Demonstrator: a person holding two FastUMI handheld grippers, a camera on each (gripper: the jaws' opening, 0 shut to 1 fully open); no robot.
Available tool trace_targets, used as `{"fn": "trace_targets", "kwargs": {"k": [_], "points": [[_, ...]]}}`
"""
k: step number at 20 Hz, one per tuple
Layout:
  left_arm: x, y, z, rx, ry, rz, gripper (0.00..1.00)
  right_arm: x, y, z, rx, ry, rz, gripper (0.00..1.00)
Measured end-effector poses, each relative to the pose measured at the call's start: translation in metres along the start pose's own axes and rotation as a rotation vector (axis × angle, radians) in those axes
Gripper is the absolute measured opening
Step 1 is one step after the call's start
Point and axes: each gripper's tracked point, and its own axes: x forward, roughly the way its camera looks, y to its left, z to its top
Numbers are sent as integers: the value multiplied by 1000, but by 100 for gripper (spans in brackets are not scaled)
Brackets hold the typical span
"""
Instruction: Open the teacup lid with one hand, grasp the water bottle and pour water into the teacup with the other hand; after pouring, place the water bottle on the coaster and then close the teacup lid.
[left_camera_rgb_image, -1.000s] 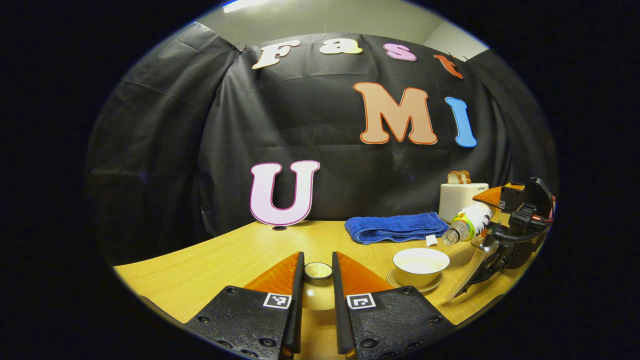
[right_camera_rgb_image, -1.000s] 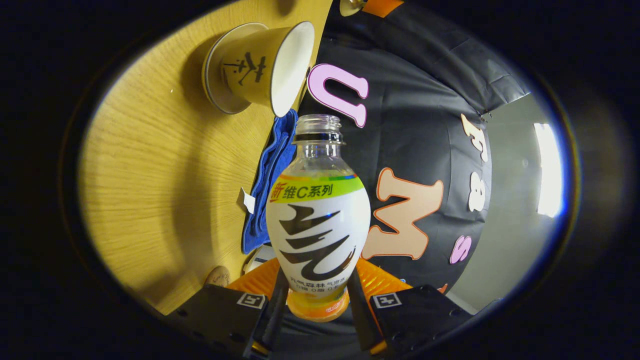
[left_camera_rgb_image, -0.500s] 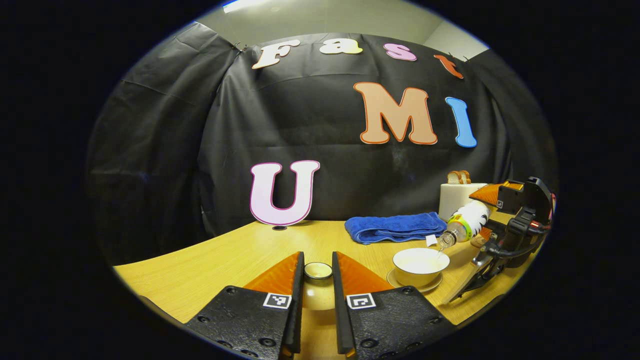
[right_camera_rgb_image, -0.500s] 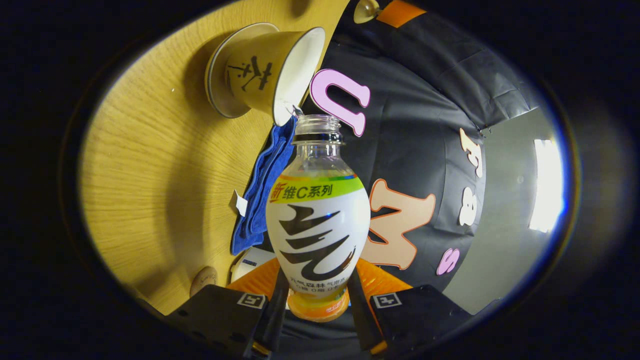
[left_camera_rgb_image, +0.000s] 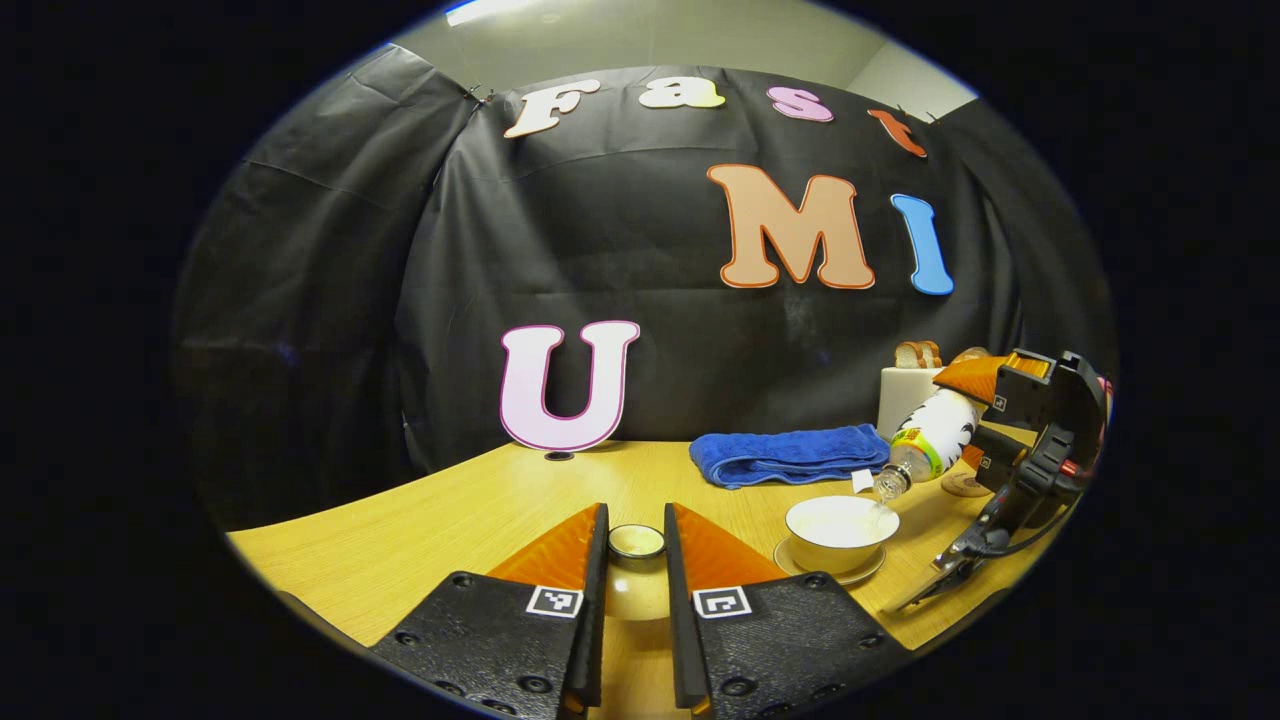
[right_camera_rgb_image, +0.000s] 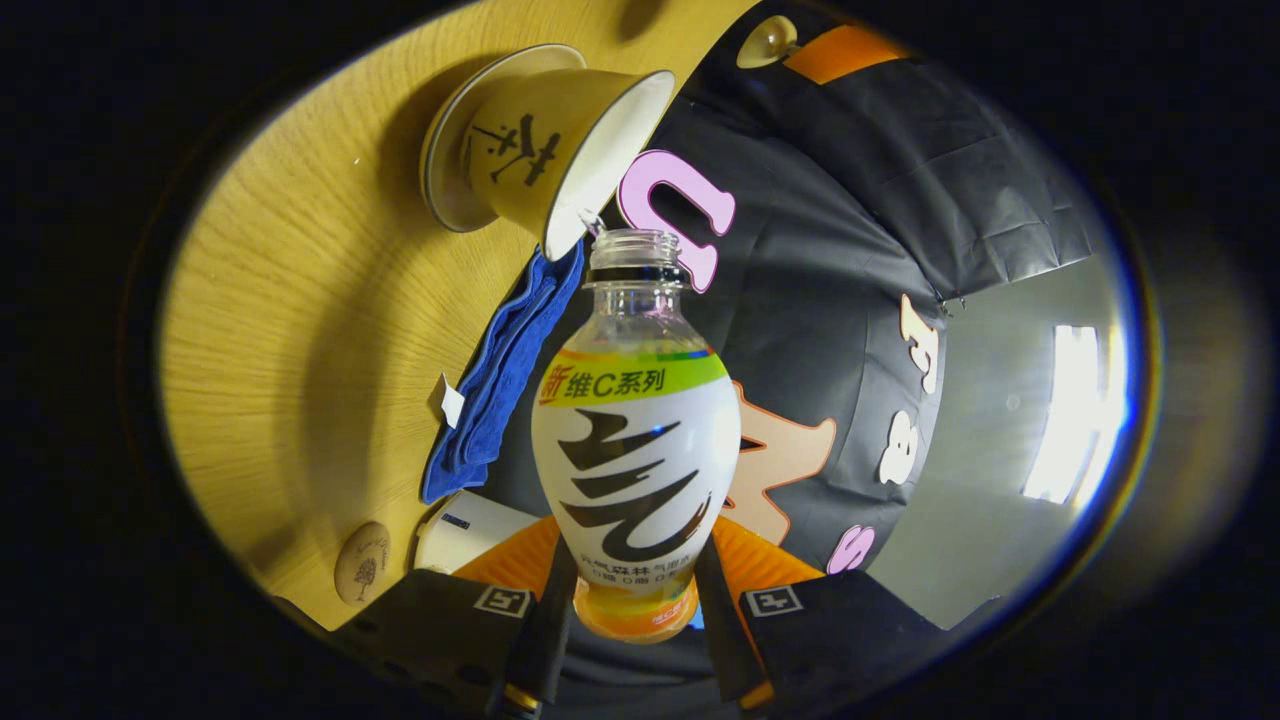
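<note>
Cup (left_camera_rgb_image: 841, 533) sat lower right on the desk (left_camera_rgb_image: 420, 530), lid (left_camera_rgb_image: 636, 543) off in the left tongs (left_camera_rgb_image: 636, 560). Right tongs (right_camera_rgb_image: 632, 600) clenched the tipped bottle (right_camera_rgb_image: 636, 440), mid-pour. Coaster (right_camera_rgb_image: 362, 563) drop and re-lidding were left.

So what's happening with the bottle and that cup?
The right claw grips the water bottle and tips it so water runs into the open teacup on its saucer. The left claw holds the teacup lid off to the side. The round coaster waits on the table near the blue towel.
</note>
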Motion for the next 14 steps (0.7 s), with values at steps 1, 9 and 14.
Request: {"fn": "trace_targets", "kwargs": {"k": [1, 9, 14], "points": [[0, 1, 0, 0, 0, 0, 25, 1, -1, 0, 1, -1, -3, 63], [0, 0, 0, 0, 0, 0, 25, -5, 31, 0, 304, 39, 157, 65], [-1, 0, 0, 0, -1, 0, 25, -17, 51, 6, 692, 102, 322, 61]]}}
